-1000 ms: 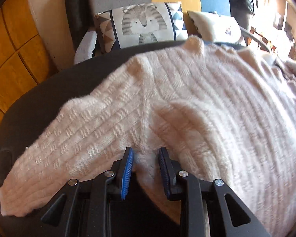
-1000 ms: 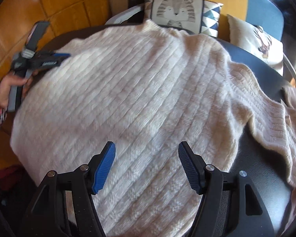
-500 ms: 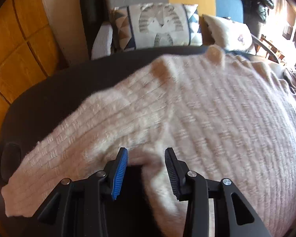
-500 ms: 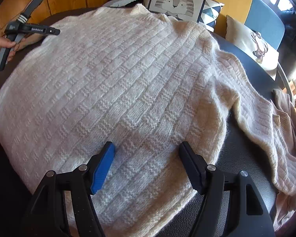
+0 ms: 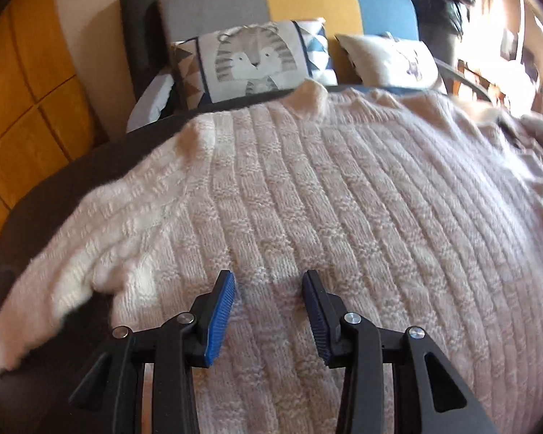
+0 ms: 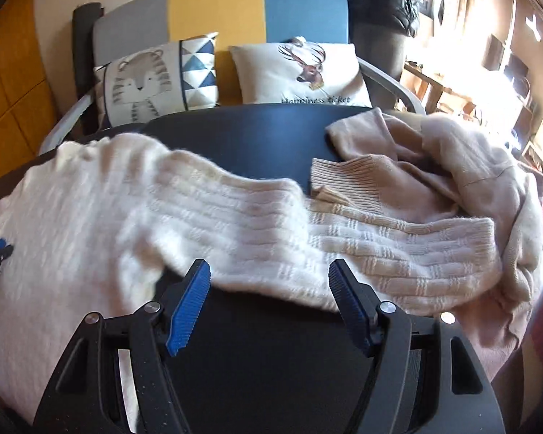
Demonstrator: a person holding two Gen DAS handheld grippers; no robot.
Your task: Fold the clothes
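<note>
Black round table [image 6: 257,133] before a grey-yellow-blue sofa [image 6: 217,7] — cream knit sweater [image 5: 344,199] flat, collar toward the sofa, sleeves reaching sideways. Left gripper [image 5: 271,282] and right gripper [image 6: 269,271] — jaws apart, empty.

we see a dark round table [image 6: 257,133] carrying a cream knit sweater [image 5: 344,209] spread flat over most of it. relative to the sweater's body, one sleeve [image 6: 380,253] runs out to the right, its cuff resting against a crumpled beige garment [image 6: 463,166]; the other sleeve [image 5: 83,253] stretches left toward the table's edge.
</note>
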